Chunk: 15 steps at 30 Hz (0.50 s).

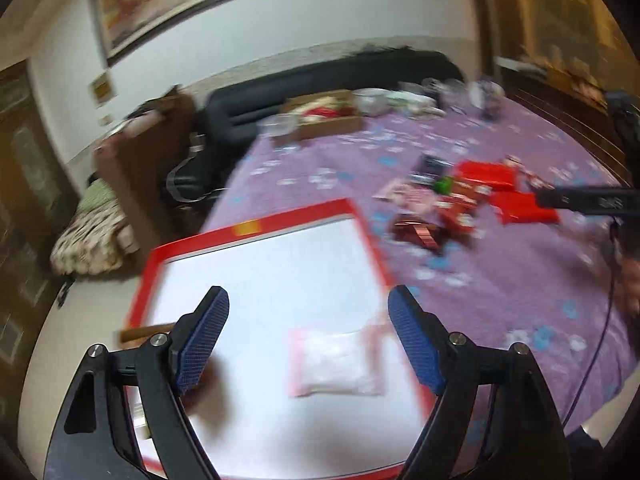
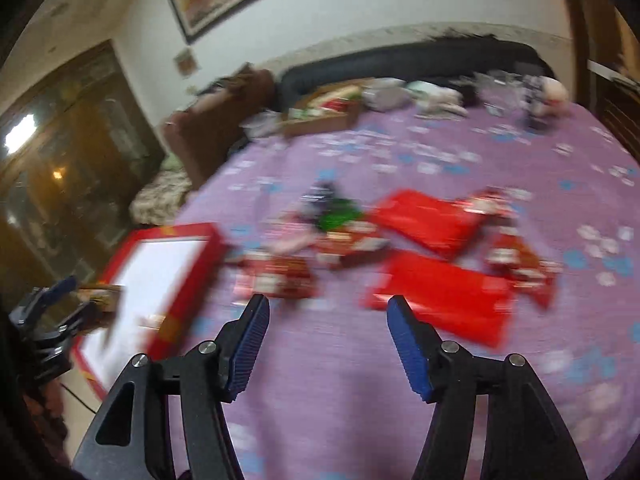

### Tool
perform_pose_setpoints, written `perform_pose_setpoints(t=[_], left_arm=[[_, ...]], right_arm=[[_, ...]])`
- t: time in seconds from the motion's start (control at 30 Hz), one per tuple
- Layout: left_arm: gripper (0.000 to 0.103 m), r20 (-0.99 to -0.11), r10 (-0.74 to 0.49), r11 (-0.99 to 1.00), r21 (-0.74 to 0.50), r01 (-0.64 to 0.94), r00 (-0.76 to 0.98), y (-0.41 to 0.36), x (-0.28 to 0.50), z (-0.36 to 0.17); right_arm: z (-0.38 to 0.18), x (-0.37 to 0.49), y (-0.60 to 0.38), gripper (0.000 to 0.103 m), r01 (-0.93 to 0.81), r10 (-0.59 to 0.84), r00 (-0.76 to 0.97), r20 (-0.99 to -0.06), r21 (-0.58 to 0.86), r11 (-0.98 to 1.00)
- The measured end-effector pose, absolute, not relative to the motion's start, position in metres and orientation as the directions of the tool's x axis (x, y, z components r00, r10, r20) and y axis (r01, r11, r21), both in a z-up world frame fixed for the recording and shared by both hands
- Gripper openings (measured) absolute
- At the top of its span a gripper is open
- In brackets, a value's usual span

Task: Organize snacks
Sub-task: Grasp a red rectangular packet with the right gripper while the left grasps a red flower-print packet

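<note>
Motion blur makes every snack label unreadable; both the left gripper (image 1: 308,320) and right gripper (image 2: 328,328) gape, grasping nothing, red packets (image 2: 436,300) at one o'clock.

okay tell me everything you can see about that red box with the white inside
The red box is a shallow, open rectangular tray, seemingly cardboard, with a bright red rim and plain white floor; a yellow patch marks its far rim. It lies flat on the purple flowered cloth, left of the snack pile. Inside lies one pink-edged clear packet of white contents. The left gripper hangs open above it. Motion blur hides finer detail.
</note>
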<state>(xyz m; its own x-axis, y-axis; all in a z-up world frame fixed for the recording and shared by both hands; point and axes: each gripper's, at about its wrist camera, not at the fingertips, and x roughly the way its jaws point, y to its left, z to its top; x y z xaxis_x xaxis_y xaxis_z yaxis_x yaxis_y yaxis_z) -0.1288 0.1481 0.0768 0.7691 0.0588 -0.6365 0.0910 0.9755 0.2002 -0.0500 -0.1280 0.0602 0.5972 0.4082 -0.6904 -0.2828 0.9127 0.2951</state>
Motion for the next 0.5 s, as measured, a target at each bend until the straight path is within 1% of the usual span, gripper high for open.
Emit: perform_pose_setpoints(t=[0.07,0.23,0.33,0.5], left_arm=[[0.082,-0.661,0.015,0.974,0.179,0.138,0.751,0.132,-0.124,0.078],[0.082,-0.703,-0.074,0.971,0.112,0.213,0.707,0.097,-0.1,0.085],[0.082,-0.736,-0.104,0.973,0.063,0.221,0.669,0.081,-0.08,0.082],[0.082,-0.789,-0.101,0.979,0.03,0.203,0.605,0.066,-0.05,0.064]], right_arm=[[0.055,-0.043,-0.148,0.065,-0.265,0.372,0.583,-0.722,0.265,0.927],[0.05,-0.035,-0.181,0.065,-0.271,0.354,0.579,-0.735,0.236,0.933],[0.049,-0.03,-0.182,0.065,-0.317,0.361,0.56,-0.746,0.21,0.925],[0.043,-0.019,-0.165,0.065,-0.42,0.372,0.518,-0.77,0.15,0.895]])
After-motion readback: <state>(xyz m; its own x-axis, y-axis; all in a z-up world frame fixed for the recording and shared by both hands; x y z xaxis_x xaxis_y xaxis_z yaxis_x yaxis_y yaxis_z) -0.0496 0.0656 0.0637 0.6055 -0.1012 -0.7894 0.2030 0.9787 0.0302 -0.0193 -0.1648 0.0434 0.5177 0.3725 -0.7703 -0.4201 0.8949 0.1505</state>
